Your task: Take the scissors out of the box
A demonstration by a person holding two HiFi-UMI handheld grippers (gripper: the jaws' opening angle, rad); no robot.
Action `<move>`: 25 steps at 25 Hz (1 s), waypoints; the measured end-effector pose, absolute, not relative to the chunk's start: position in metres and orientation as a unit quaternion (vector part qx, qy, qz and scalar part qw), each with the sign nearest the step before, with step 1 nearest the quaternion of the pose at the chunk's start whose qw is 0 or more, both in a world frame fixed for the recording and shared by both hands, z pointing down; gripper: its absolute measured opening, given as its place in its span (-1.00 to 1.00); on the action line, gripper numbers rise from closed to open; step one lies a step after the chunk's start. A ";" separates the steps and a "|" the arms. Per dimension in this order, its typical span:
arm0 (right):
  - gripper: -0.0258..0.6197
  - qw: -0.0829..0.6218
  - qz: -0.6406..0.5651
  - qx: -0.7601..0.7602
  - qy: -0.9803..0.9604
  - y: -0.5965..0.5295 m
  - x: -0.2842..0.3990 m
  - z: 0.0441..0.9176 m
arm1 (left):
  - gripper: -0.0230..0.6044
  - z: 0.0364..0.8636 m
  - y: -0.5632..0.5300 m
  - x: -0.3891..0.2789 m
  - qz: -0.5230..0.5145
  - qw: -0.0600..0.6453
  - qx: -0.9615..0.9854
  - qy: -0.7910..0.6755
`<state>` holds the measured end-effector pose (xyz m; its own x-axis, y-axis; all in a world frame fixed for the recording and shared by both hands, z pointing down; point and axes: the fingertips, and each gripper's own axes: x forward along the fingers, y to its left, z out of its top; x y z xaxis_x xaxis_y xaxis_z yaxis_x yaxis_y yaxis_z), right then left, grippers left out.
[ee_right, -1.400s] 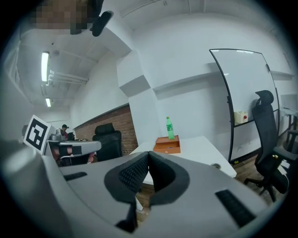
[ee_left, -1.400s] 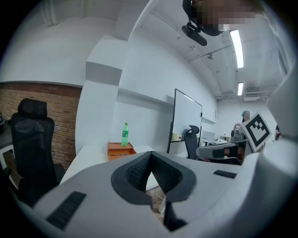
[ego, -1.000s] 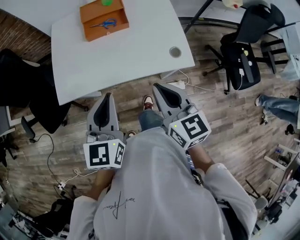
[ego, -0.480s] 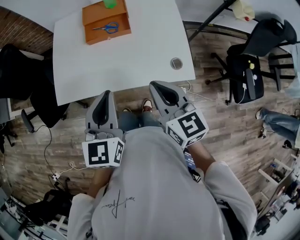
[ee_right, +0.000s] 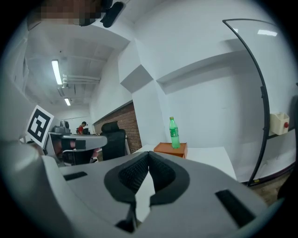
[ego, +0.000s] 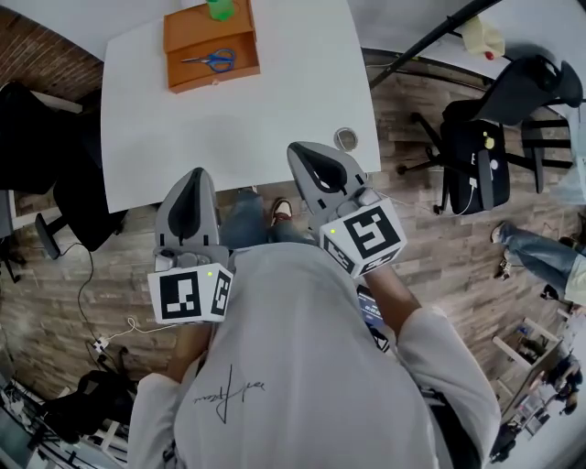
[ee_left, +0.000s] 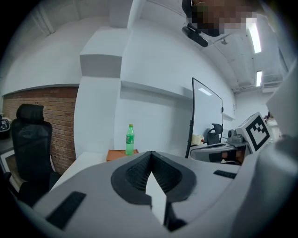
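An orange box stands at the far end of the white table, with blue-handled scissors lying in its front compartment. A green bottle stands in the box's back part. My left gripper and right gripper are both shut and empty. They are held side by side at the table's near edge, far short of the box. Over the shut jaws, the left gripper view shows the box and bottle far off. The right gripper view shows the same box and bottle.
A round cable grommet sits at the table's near right corner. Black office chairs stand left and right of the table. Cables lie on the wood floor, and another person's leg shows at the right.
Both grippers have moved forward to the table's near edge. The table and box sit lower and closer in the head view.
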<state>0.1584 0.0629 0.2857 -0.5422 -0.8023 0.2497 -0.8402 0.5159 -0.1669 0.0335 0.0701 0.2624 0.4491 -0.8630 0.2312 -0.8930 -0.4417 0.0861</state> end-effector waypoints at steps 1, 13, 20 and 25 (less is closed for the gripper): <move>-0.90 0.072 0.132 0.473 -0.868 0.056 0.158 0.285 | -0.94 0.262 0.063 0.034 0.074 0.099 0.846 -0.518; -0.90 0.112 0.145 0.472 -0.862 -0.027 0.144 0.298 | -0.94 0.262 -0.020 0.029 0.061 0.113 0.861 -0.493; -0.90 0.134 0.141 0.466 -0.863 -0.068 0.126 0.305 | -0.94 0.264 -0.060 0.019 0.062 0.115 0.869 -0.477; -0.90 0.159 0.151 0.446 -0.868 -0.090 0.112 0.319 | -0.94 0.272 -0.081 0.008 0.064 0.126 0.872 -0.469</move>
